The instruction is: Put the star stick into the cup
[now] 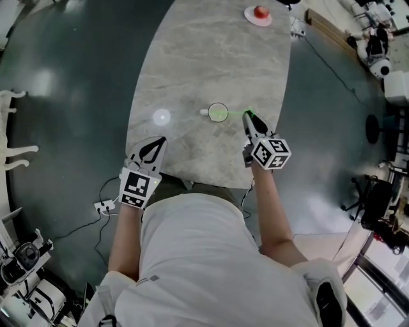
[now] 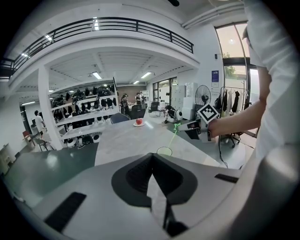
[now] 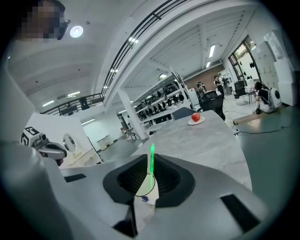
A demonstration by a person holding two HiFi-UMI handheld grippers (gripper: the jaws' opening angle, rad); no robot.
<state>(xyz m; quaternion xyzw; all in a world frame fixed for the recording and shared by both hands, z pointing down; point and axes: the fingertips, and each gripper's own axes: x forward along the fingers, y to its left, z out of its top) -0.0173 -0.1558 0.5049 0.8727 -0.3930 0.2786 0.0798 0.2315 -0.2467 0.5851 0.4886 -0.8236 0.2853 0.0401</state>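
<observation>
A clear glass cup (image 1: pixel 218 112) (image 2: pixel 164 151) stands on the marble table (image 1: pixel 192 57), near its front edge. The thin green star stick (image 1: pixel 235 114) (image 2: pixel 173 136) leans with its lower end in the cup and its star end up at my right gripper (image 1: pixel 246 115) (image 2: pixel 190 125). In the right gripper view the stick (image 3: pixel 152 157) stands in the narrow gap of the right gripper (image 3: pixel 151 158), with the cup rim (image 3: pixel 143 187) below; the jaws stand slightly apart and do not press it. My left gripper (image 1: pixel 162 140) (image 2: pixel 152 157) rests over the table's front left, shut and empty.
A pink plate with a red apple (image 1: pixel 258 15) (image 2: pixel 138 123) (image 3: pixel 196 118) sits at the table's far end. A power strip with cables (image 1: pixel 105 205) lies on the dark floor by my left side. Chairs, stands and equipment crowd the floor to the right.
</observation>
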